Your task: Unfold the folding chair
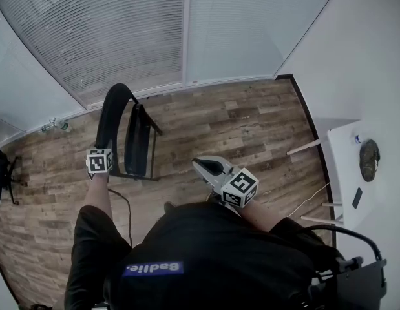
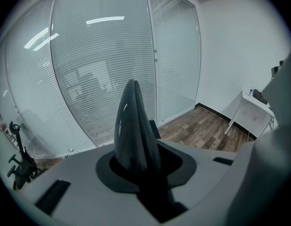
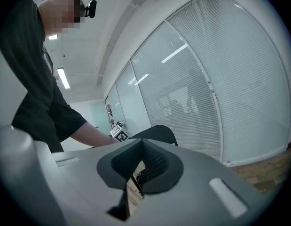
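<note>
Here my left gripper (image 1: 100,160) pinches the back of the black folding chair (image 1: 138,144) on the wood floor (image 1: 238,121). My right gripper (image 1: 203,166) is closed and empty.

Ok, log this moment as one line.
left gripper: shut on folding chair back | right gripper: shut, empty, in air | chair: upright, seat not down

- The folding chair (image 1: 125,137) is black all over, with a thin tube frame.
- It stands on the wooden floor (image 1: 238,121), near the glass wall (image 1: 122,31) with blinds.
- Its backrest (image 1: 109,118) is a curved, glossy band, standing upright.
- The seat (image 1: 137,144) is tipped up steeply, close beside the backrest, so the chair is not opened out.
- A low frame bar (image 1: 132,176) rests on the floor.
</note>
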